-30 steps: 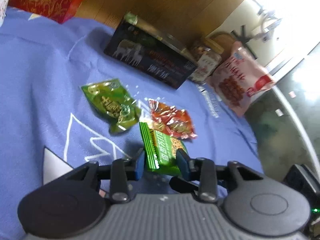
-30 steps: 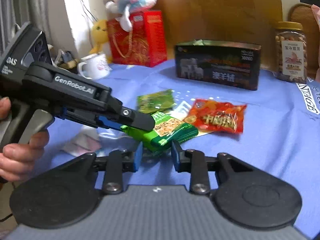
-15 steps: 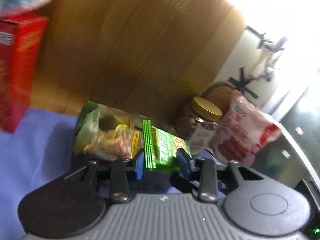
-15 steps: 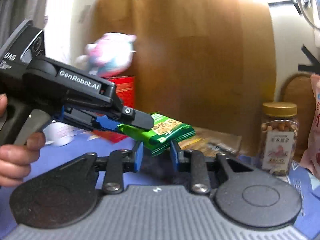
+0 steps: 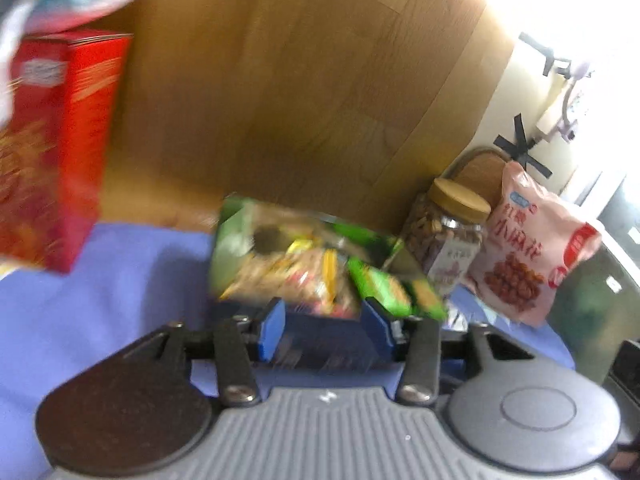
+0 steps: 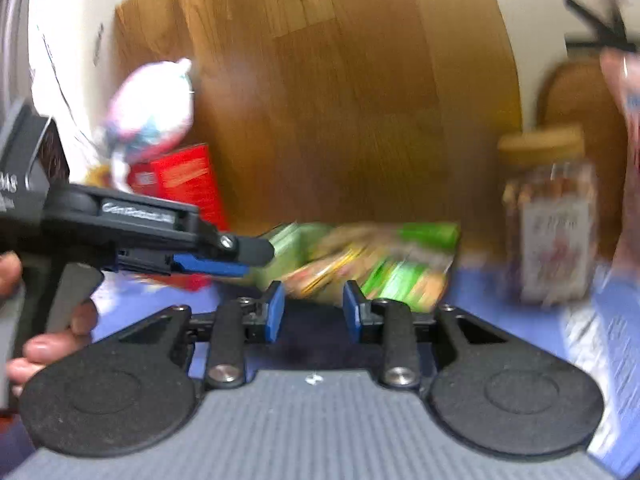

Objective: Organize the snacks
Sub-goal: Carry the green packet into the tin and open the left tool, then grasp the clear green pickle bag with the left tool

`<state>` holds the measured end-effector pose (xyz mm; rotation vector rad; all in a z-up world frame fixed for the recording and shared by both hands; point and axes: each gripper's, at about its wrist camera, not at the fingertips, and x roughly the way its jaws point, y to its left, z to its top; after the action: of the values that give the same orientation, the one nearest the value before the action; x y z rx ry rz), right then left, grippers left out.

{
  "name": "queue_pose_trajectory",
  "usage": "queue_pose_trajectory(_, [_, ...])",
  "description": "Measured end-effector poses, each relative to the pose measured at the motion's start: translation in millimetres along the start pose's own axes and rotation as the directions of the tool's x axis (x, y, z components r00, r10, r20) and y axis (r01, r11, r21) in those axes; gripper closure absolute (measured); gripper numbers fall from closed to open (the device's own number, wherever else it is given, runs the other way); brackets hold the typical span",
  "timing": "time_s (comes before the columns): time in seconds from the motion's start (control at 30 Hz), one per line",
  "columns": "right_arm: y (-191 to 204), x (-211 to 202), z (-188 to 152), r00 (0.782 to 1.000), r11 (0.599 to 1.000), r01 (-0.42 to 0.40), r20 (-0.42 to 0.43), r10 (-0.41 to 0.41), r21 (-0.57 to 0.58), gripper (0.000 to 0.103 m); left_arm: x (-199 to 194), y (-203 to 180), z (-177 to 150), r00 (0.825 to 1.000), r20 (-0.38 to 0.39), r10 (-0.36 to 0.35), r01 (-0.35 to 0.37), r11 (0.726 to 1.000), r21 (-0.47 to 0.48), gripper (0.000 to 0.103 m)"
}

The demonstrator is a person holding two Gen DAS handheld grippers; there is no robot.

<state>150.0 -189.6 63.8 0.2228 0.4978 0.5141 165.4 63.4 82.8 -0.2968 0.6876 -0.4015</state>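
Left gripper is hanging with its blue pads spread and nothing between them, just before the open snack box. A green snack packet is lying in that box beside the right pad, while the right gripper is gaping empty too.

Snack box contents blurred; jar label unreadable.

Glossy foil snack packet (green), matt blue cloth, wood-grain wall.
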Motion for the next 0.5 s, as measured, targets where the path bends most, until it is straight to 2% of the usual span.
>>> queue_pose_trajectory(0.13, [22.1, -18.3, -34.4, 0.983, 0.989, -0.136, -0.120, 0.142, 0.058, 0.066, -11.8, 23.6, -28.8, 0.996, -0.065, 0.062, -0.061, 0.998, 0.016, 0.050])
queue_pose_trajectory(0.23, [52.0, -20.6, -61.4, 0.963, 0.984, -0.177, -0.199, 0.181, 0.039, 0.059, -8.7, 43.6, -51.6, 0.986, -0.153, 0.062, -0.065, 0.998, -0.013, 0.050])
queue_pose_trajectory(0.27, [64.7, -23.1, -70.2, 0.960, 0.984, -0.180, -0.216, 0.176, 0.000, 0.052, -5.8, 47.4, -59.1, 0.983, -0.176, 0.050, -0.055, 0.998, -0.026, 0.050])
queue_pose_trajectory(0.3, [76.7, -21.9, -77.6, 0.959, 0.984, -0.173, -0.236, 0.158, -0.044, 0.049, -8.2, 45.8, -66.7, 0.987, -0.149, 0.055, -0.058, 0.998, -0.014, 0.050])
queue_pose_trajectory(0.33, [87.5, -18.7, -83.5, 0.957, 0.983, -0.160, -0.256, 0.133, -0.087, 0.040, -9.7, 39.9, -71.9, 0.987, -0.146, 0.065, -0.064, 0.998, 0.012, 0.052])
queue_pose_trajectory(0.37, [99.5, -15.7, -90.8, 0.956, 0.980, -0.139, -0.277, 0.095, -0.143, 0.038, -12.3, 33.5, -76.7, 0.986, -0.157, 0.062, -0.058, 0.998, 0.030, 0.052])
queue_pose_trajectory(0.47, [116.5, -13.2, -100.9, 0.964, 0.951, -0.091, -0.267, 0.010, -0.294, 0.040, -19.1, 24.1, -90.6, 0.982, -0.184, -0.031, 0.025, 0.999, -0.034, 0.057])
queue_pose_trajectory(0.5, [117.0, -15.0, -101.4, 0.966, 0.950, -0.084, -0.260, 0.003, -0.301, 0.043, -21.4, 21.5, -95.5, 0.984, -0.176, -0.032, 0.024, 0.998, -0.050, 0.057])
